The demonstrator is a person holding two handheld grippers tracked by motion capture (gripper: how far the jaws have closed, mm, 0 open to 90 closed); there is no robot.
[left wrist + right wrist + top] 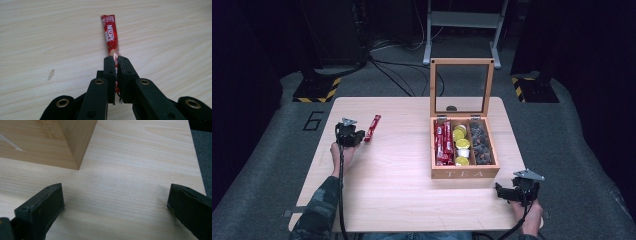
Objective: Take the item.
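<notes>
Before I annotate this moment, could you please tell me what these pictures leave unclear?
- Red Nescafe coffee stick: its near end is hidden between the left tongs in the left gripper view.
- Dark items in the right compartment of the wooden tea box: too small to identify in the high view.
- Box front lettering: cut off by the right gripper view's edge.

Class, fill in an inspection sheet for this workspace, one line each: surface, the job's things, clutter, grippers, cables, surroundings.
Surface: light wooden table, small pale mark in the left gripper view.
Job's things: red Nescafe stick lying flat on the table; open wooden tea box with red sticks, yellow-lidded cups and dark items in three compartments, glass lid upright.
Clutter: nothing seen.
Grippers: left gripper shut on the stick's near end; right gripper open, nothing between its jaws, near the box's corner.
Cables: black cable trails along the left forearm; more on the floor behind.
Surroundings: grey floor, hazard-striped stand bases, metal frame.
</notes>
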